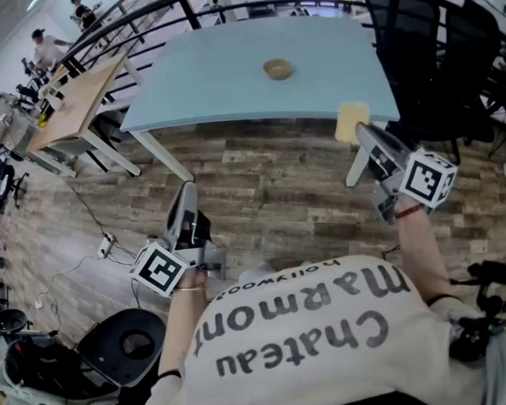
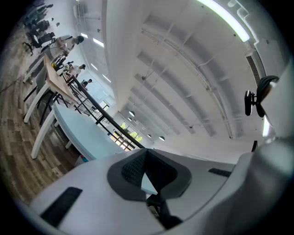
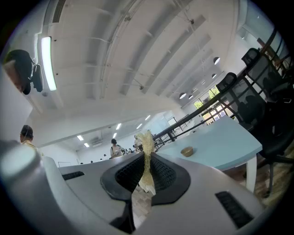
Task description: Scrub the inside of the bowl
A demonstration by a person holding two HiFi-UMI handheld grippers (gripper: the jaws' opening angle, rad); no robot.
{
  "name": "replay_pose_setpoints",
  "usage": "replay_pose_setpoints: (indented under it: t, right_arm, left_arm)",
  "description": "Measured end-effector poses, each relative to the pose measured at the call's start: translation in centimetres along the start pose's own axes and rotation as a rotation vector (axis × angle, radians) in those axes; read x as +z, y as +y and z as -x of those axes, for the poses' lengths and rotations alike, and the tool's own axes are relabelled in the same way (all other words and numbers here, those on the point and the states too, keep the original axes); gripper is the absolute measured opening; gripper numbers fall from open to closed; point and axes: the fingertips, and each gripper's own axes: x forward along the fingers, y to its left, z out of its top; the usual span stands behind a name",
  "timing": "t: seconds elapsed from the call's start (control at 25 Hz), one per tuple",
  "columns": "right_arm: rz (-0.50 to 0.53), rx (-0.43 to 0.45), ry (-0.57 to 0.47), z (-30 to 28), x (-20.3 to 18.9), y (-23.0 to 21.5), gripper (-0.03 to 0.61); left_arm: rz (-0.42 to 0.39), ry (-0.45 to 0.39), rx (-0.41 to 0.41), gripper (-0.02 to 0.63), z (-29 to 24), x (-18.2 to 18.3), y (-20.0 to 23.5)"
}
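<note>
- Pale-blue worktop (image 1: pixel 230 80) stands ahead of the person on white legs, with a wood-plank floor (image 1: pixel 261 188) between them.
- Out on that worktop, well away from both grippers, sits the small tan bowl (image 1: pixel 277 68). It is upright and alone on the surface.
- From the right gripper view the same bowl (image 3: pixel 186 150) shows small in the distance, to the right of the jaws.
- Right gripper (image 1: pixel 361 131) is held up level in front of the worktop's near edge and is grasping a yellow sponge (image 1: pixel 352 120).
- Its own view looks at the sponge (image 3: pixel 147 151) edge-on, a thin fibrous strip pinched between the two dark pads and sticking up past them.
- Left gripper (image 1: pixel 187 188) is lower and closer to the person's body, over the floor and pointing slightly upward.
- Left gripper view shows its pads clenched together at the tip (image 2: pixel 146 157) with nothing between them.
- Black office chairs (image 1: pixel 431 53) crowd the worktop's right end.
- To the left is a wooden desk (image 1: pixel 74 101) with people seated beyond it.
- On the floor near the left gripper lies a white power strip (image 1: pixel 107 245) with its cable.
</note>
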Motion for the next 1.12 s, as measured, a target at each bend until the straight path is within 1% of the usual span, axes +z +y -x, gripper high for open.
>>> replay_pose_setpoints:
  t: [0.12, 0.4, 0.52, 0.68, 0.84, 0.92, 1.12]
  right_arm:
    - [0.012, -0.01, 0.005, 0.1, -0.1, -0.2, 0.058]
    - [0.027, -0.024, 0.023, 0.5, -0.1, -1.3, 0.06]
    - [0.004, -0.03, 0.037, 0.5, -0.2, -2.0, 0.06]
    - [-0.044, -0.027, 0.05, -0.6, -0.8, -3.0, 0.06]
    - [-0.068, -0.025, 0.071, -3.5, -1.7, -3.3, 0.06]
    - [-0.073, -0.046, 0.083, -4.9, -2.2, -4.1, 0.06]
    - [-0.069, -0.109, 0.083, -8.5, -1.0, -5.6, 0.06]
  left_arm:
    - [-0.002, 0.0, -0.011, 0.0, -0.4, -0.1, -0.3]
    - [0.016, -0.008, -0.004, 0.0, -1.7, -1.0, 0.1]
    - [0.031, 0.001, -0.014, -0.001, -2.7, -1.6, -0.3]
    - [0.014, 0.036, -0.035, -0.002, -4.6, -1.9, -0.3]
    - [-0.019, 0.066, -0.05, 0.0, -7.2, -1.0, 1.7]
    - [-0.028, 0.083, -0.061, 0.0, -8.8, -0.7, 3.1]
    - [0.003, 0.13, -0.114, -0.001, -13.7, 0.8, 5.9]
